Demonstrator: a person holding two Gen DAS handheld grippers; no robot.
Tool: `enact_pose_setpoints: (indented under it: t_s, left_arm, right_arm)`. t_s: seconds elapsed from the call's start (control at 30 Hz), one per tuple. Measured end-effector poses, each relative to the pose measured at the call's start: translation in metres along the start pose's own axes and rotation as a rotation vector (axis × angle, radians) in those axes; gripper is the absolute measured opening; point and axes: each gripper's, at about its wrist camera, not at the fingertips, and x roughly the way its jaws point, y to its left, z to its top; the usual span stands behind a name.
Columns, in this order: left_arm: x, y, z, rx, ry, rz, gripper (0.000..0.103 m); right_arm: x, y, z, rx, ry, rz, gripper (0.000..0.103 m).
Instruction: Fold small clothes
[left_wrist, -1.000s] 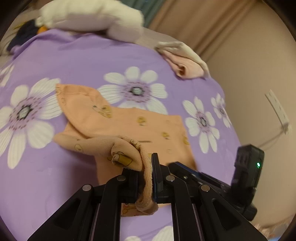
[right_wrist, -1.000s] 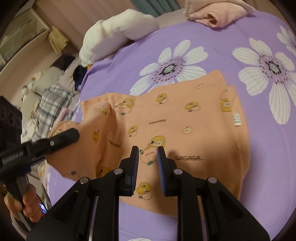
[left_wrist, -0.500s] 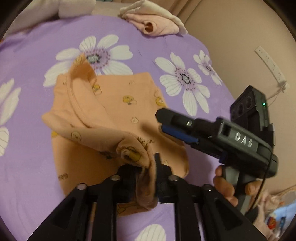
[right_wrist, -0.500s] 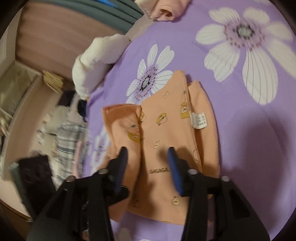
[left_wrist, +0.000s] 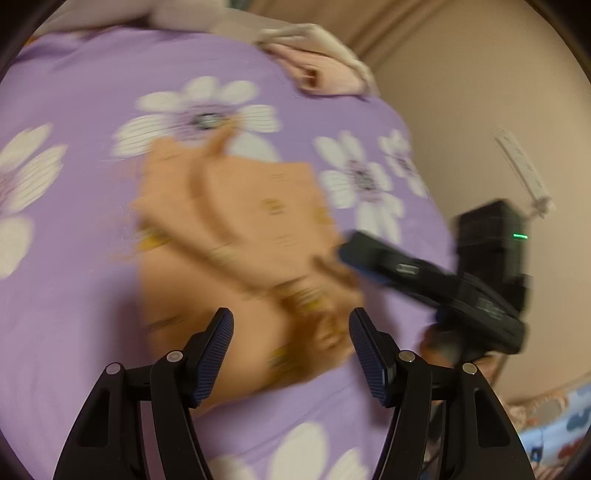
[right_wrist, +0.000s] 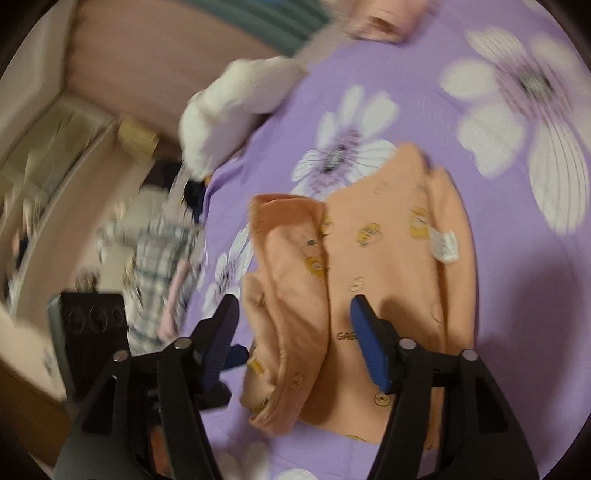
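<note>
Both the left gripper (left_wrist: 291, 350) and right gripper (right_wrist: 295, 332) are opening, empty, over the orange shirt (right_wrist: 388, 266) at twelve o'clock.

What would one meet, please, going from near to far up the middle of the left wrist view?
Purple flowered sheet → orange garment → white flower print → folded pink clothes.
</note>
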Motion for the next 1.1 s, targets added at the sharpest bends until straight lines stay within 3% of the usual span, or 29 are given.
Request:
enact_pose_setpoints:
  t_s: [0.13,0.27,0.3,0.4,0.43,0.5,0.67,0.73,0.77,0.83,0.93,1.1]
  left_arm:
    - [-0.022,0.044,-0.018,-0.131,-0.037,0.006,0.063]
    - [-0.037,0.067,-0.028,-0.217,-0.073,-0.01,0.063]
    - [-0.04,0.07,-0.03,-0.232,-0.079,-0.017,0.063]
    - [-0.044,0.074,-0.035,-0.252,-0.086,-0.027,0.063]
    - [-0.045,0.074,-0.036,-0.251,-0.088,-0.03,0.063]
    - [-0.046,0.073,-0.037,-0.247,-0.089,-0.033,0.063]
    - [-0.044,0.082,-0.04,-0.249,-0.077,-0.037,0.063]
    - [-0.042,0.083,-0.041,-0.251,-0.069,-0.035,0.063]
    - [-0.04,0.084,-0.041,-0.251,-0.063,-0.031,0.063]
    - [-0.038,0.084,-0.04,-0.251,-0.058,-0.024,0.063]
    - [-0.035,0.083,-0.037,-0.253,-0.055,-0.021,0.063]
    - [-0.034,0.081,-0.039,-0.246,-0.045,-0.005,0.063]
  right_arm:
    - [0.015,0.049,-0.012,-0.352,0.061,-0.155,0.069]
    - [0.05,0.077,-0.029,-0.601,0.136,-0.304,0.066]
    - [0.06,0.081,-0.032,-0.649,0.16,-0.343,0.06]
    - [0.085,0.081,-0.036,-0.732,0.212,-0.436,0.019]
    - [0.09,0.077,-0.031,-0.719,0.213,-0.464,0.018]
    - [0.089,0.063,-0.017,-0.615,0.186,-0.44,0.015]
    - [0.044,0.001,0.01,-0.162,0.041,-0.236,0.017]
    - [0.029,-0.022,0.009,-0.042,0.019,-0.173,0.02]
    - [0.024,-0.03,0.008,-0.01,0.017,-0.163,0.023]
    - [0.019,-0.039,0.009,0.016,0.021,-0.152,0.038]
    - [0.016,-0.039,0.014,0.015,0.019,-0.113,0.043]
    - [0.047,-0.027,0.025,-0.009,0.058,-0.138,0.043]
